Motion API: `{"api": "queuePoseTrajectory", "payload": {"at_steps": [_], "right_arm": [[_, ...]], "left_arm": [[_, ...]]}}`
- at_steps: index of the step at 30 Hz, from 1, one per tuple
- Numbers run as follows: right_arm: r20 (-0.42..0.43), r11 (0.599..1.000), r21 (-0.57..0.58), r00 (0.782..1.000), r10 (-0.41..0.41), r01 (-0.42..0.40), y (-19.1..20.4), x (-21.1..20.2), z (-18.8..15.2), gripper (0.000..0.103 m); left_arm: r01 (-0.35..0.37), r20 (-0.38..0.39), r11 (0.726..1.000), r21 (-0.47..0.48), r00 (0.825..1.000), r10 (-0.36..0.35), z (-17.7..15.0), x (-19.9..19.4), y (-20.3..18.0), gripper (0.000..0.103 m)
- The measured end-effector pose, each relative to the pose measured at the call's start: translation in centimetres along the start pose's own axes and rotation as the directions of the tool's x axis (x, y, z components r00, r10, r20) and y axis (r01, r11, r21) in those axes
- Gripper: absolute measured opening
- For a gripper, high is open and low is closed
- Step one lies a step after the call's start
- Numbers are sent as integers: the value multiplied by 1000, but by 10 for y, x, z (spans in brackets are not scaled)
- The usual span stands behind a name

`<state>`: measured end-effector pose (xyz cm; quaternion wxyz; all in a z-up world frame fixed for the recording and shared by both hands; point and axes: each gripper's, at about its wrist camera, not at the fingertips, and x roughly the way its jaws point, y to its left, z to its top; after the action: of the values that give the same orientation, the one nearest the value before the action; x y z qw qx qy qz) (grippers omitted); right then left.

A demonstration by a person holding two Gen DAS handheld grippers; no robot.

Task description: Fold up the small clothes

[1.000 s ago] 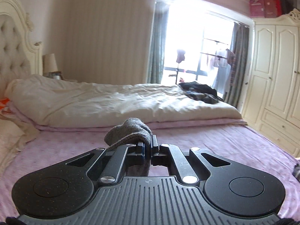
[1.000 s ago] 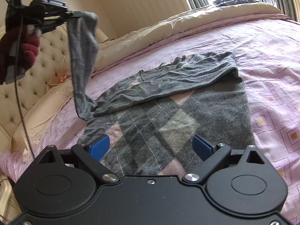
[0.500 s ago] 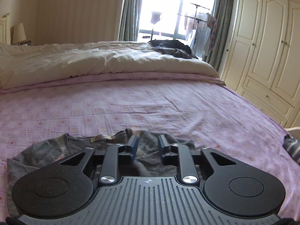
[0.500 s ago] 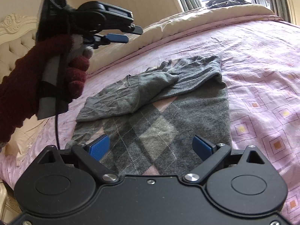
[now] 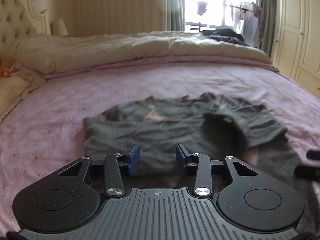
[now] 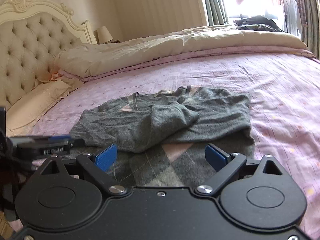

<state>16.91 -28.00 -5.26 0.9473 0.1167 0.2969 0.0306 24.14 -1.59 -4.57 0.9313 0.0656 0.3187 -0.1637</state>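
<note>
A small grey argyle sweater [image 6: 180,120] lies flat on the pink bedsheet [image 6: 280,92], both sleeves folded across its chest. It also shows, blurred, in the left wrist view [image 5: 180,124]. My left gripper [image 5: 158,157] is open and empty, just above the sweater's near left edge. It appears at the left of the right wrist view [image 6: 50,143]. My right gripper [image 6: 162,156] is wide open and empty over the sweater's lower hem. Its tip shows at the right edge of the left wrist view [image 5: 312,164].
A cream duvet [image 6: 180,46] is bunched along the far side of the bed. A tufted headboard [image 6: 26,48] and pillow [image 6: 40,98] are at the left. Dark clothes [image 6: 258,24] lie at the far end. White wardrobes [image 5: 300,30] stand on the right.
My left gripper carried the raised sleeve down across the sweater, let it go, opened and drew back to the left edge. My right gripper stayed open and shifted slightly.
</note>
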Motion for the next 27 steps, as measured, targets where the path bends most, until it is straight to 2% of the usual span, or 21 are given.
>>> {"api": "queuePoseTrajectory", "payload": {"at_steps": [5,8,12,13,17,20,27], "right_arm": [[7,996,-81,999,-31,32,16,39,27,96],[-5,991,-115,998,-66,65,24,65,37,95],[-55,980,-151,988,-142,133,19,98,40,92],[-63,978,-143,985,-159,149,14,101,39,87],[-58,967,-53,966,-250,247,-24,87,33,84],[-55,958,45,958,-280,283,-56,64,25,84],[-22,952,57,954,-300,301,-74,29,18,84]], "left_arm": [[-62,-106,997,-49,993,56,-46,11,36,39],[-38,-40,996,-85,999,35,-62,4,47,40],[-64,35,998,-30,997,65,-76,-1,37,42],[-68,34,997,-29,997,69,-76,-2,37,42],[-41,38,997,-71,998,44,-76,-2,44,43],[-35,41,996,-81,998,38,-77,-1,46,43],[-36,41,996,-80,998,39,-77,0,46,43]]}}
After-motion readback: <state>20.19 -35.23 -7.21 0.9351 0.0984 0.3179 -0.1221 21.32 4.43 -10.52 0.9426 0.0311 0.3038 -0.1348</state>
